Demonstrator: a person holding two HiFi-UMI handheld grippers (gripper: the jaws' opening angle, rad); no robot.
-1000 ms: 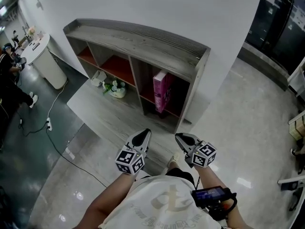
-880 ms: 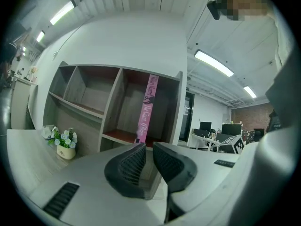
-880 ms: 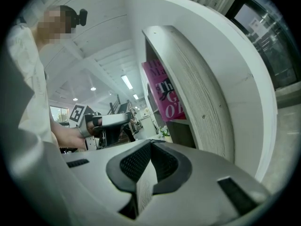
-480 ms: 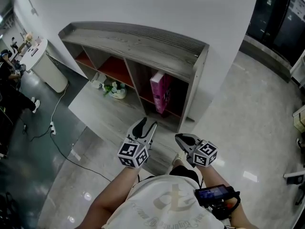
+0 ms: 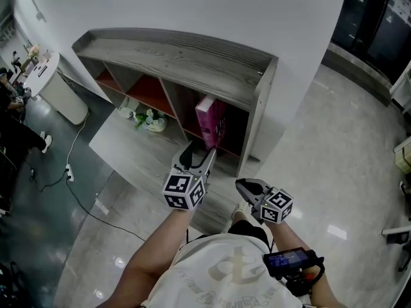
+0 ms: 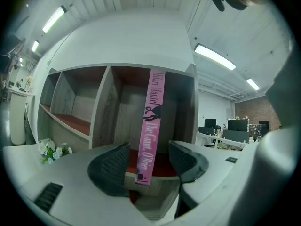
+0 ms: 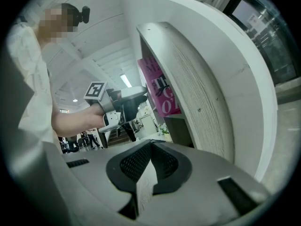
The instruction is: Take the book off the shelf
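Head view: the left gripper (image 5: 200, 156) has come forward from beside the person's body toward the front of the shelf (image 5: 180, 55). Its jaws, together a second ago, are opening and stand well apart. I read this as the reach for the grasp getting under way, with nothing taken yet. The book (image 5: 210, 122) stands upright in the compartment at the shelf's right end, on the lower red board. It is just beyond the left gripper's tips and not touched. The right gripper (image 5: 246, 187) hangs back near the person's body, on the floor side of the shelf's front edge, as it did a second ago.

Left gripper view: the two pads (image 6: 111, 167) are spread with empty air between them. The pink spine of the book (image 6: 153, 121) is framed squarely in that gap but lies farther off, inside the right-end compartment, leaning slightly. The jaws look lined up on the spine, so closing the remaining distance seems to be what is left.

Right gripper view: its jaws are pressed together and hold nothing. Past them, the left gripper (image 7: 123, 108) points at the shelf's open front. The book's cover (image 7: 162, 92) shows beside the right end panel.
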